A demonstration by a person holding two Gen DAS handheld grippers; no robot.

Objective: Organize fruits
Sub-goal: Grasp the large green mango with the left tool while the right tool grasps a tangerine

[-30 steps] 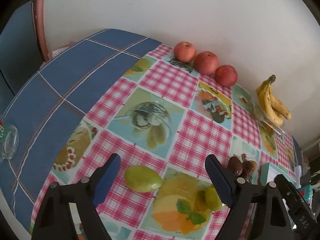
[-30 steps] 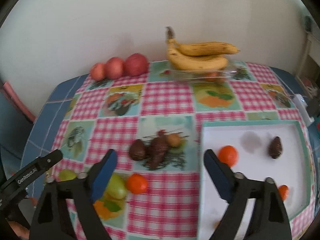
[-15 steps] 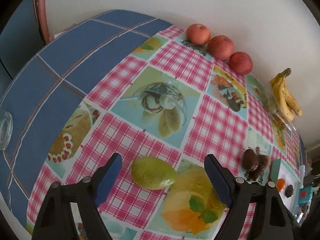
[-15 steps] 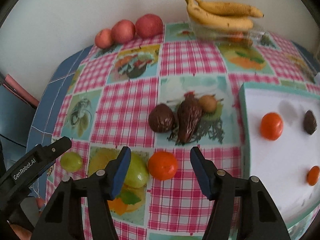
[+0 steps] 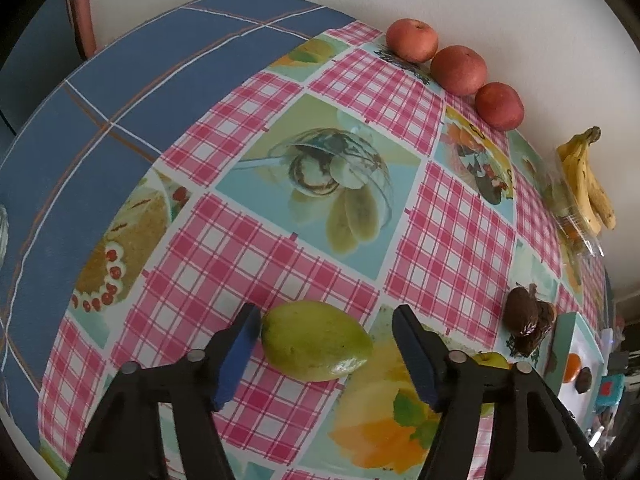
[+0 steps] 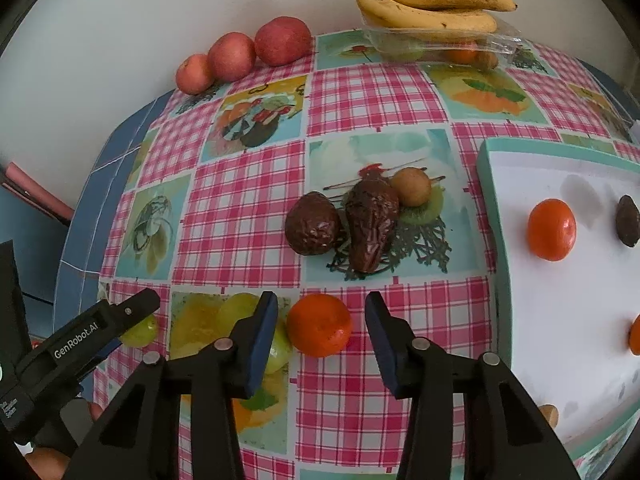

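bare tablecloth (image 6: 248,216) left, dark fruits (image 6: 344,220) ahead, tray (image 6: 490,200) right

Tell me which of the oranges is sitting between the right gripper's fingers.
The orange on the checked tablecloth; the right gripper is closing around it. The other oranges lie on the white tray.

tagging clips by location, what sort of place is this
Most likely a home kitchen or dining spot: a table against a plain white wall, covered by a fruit-print checked tablecloth, with apples, bananas and a white tray laid out on it.
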